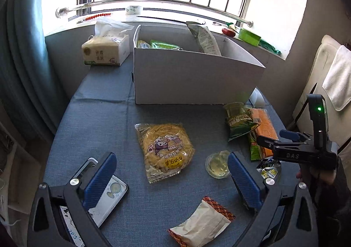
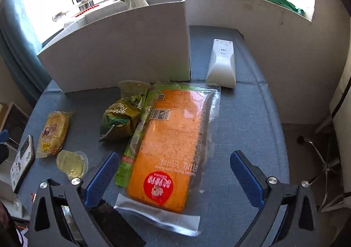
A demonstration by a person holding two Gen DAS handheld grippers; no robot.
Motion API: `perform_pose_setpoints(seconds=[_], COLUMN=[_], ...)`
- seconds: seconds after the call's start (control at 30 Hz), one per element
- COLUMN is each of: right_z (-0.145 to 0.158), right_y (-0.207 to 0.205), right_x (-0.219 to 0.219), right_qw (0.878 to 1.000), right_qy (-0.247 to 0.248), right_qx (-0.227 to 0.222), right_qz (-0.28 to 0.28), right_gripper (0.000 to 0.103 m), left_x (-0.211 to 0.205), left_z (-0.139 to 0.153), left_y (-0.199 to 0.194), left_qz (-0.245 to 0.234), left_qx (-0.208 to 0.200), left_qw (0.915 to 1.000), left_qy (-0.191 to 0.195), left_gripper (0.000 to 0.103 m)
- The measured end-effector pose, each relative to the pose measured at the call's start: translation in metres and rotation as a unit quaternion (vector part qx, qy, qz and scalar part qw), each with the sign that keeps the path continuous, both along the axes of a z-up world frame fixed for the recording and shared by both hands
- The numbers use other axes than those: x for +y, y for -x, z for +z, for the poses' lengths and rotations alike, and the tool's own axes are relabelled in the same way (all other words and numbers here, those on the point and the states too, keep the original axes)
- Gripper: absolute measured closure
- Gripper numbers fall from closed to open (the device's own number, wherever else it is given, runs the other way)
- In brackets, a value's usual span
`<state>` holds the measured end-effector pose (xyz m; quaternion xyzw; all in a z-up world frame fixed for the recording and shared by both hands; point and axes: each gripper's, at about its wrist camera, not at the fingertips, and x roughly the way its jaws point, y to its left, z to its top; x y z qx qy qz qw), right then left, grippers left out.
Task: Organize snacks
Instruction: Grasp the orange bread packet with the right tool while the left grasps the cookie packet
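A white cardboard box (image 1: 193,80) stands at the back of the blue table and holds several snack bags (image 1: 205,38). My left gripper (image 1: 172,181) is open, its fingers either side of a round yellow cracker pack (image 1: 165,151). A clear jelly cup (image 1: 217,164) lies by its right finger, a white-and-orange packet (image 1: 203,222) below. My right gripper (image 2: 173,181) is open around the near end of a large orange snack bag (image 2: 171,146). A green pea bag (image 2: 120,119), a green stick pack (image 2: 133,143) and a second jelly cup (image 2: 133,89) lie beside it. The right gripper also shows in the left wrist view (image 1: 294,148).
A tissue pack (image 1: 105,51) sits left of the box. A phone (image 1: 105,196) lies under my left finger at the table's left edge. A white device (image 2: 221,64) stands right of the box. The window sill (image 1: 175,18) holds small items. A chair (image 1: 329,75) is on the right.
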<state>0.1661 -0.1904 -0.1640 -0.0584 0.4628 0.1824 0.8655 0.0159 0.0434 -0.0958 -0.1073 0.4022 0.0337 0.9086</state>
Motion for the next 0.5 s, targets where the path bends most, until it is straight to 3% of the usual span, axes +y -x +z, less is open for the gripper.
perform_pose_setpoints(seconds=[0.13, 0.23, 0.3, 0.4, 0.5], right_z=[-0.01, -0.005, -0.002, 0.003, 0.015], right_y=[-0.007, -0.004, -0.003, -0.002, 0.002], right_x=[0.009, 0.007, 0.005, -0.004, -0.019], right_qw=[1.0, 1.0, 1.0, 0.999, 0.997], right_qy=[0.009, -0.017, -0.022, -0.039, -0.074], right_qx=[0.009, 0.006, 0.001, 0.005, -0.006], right_qz=[0.001, 0.008, 0.012, 0.007, 0.001], right_gripper=[0.001, 0.03, 0.041, 0.048, 0.078], left_x=[0.0, 0.001, 0.003, 0.003, 0.005], left_z=[-0.008, -0.014, -0.018, -0.024, -0.032], left_y=[-0.002, -0.007, -0.01, -0.018, -0.03], left_qz=[-0.004, -0.001, 0.001, -0.001, 0.003], left_qx=[0.011, 0.021, 0.026, 0.036, 0.052], left_qw=[0.9999, 0.9998, 0.9996, 0.9993, 0.9986], left_qy=[0.0, 0.001, 0.005, 0.01, 0.009], left_gripper=[0.0, 0.0, 0.0, 0.0, 0.0])
